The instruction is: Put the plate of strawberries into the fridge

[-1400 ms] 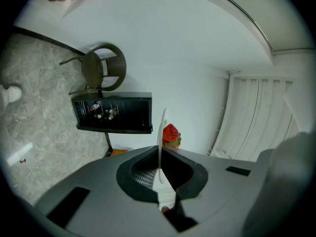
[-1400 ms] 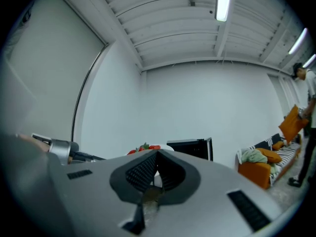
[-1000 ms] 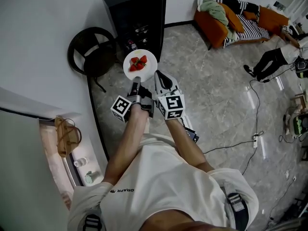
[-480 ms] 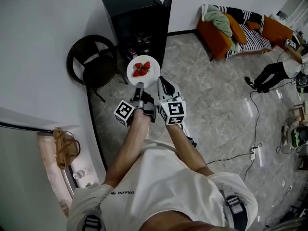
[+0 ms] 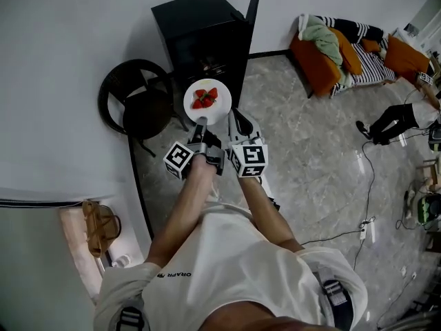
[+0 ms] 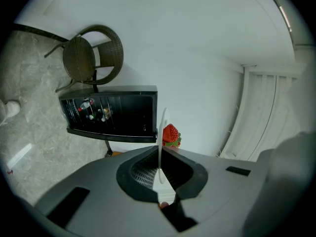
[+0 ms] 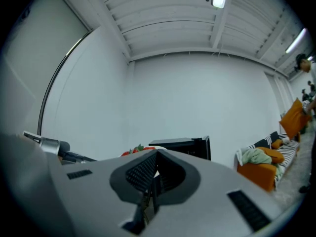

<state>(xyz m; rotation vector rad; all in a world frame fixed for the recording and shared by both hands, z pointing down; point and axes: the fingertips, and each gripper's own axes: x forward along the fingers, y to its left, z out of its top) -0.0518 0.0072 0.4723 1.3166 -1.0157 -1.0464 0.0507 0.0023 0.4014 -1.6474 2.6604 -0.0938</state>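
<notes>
Head view: my left tongs [image 5: 200, 123] pinch the plate [image 5: 220, 112] by its near rim, holding it level so the strawberries [image 5: 204, 98] do not roll off, close in front of the open fridge [image 5: 200, 26]; my right tongs [image 5: 238, 121] ride alongside. Left gripper view: jaws clamped on the rim, fridge shelves ahead. Right gripper view: jaws together on nothing, free for the door, I judge

Room oddments around an orange sofa [image 5: 313, 64].
Green cloth [image 5: 322, 33] lies on it; wicker chair [image 5: 141, 109] well left; seated person [image 5: 386, 123] right; power strip [image 5: 366, 229] well apart.
</notes>
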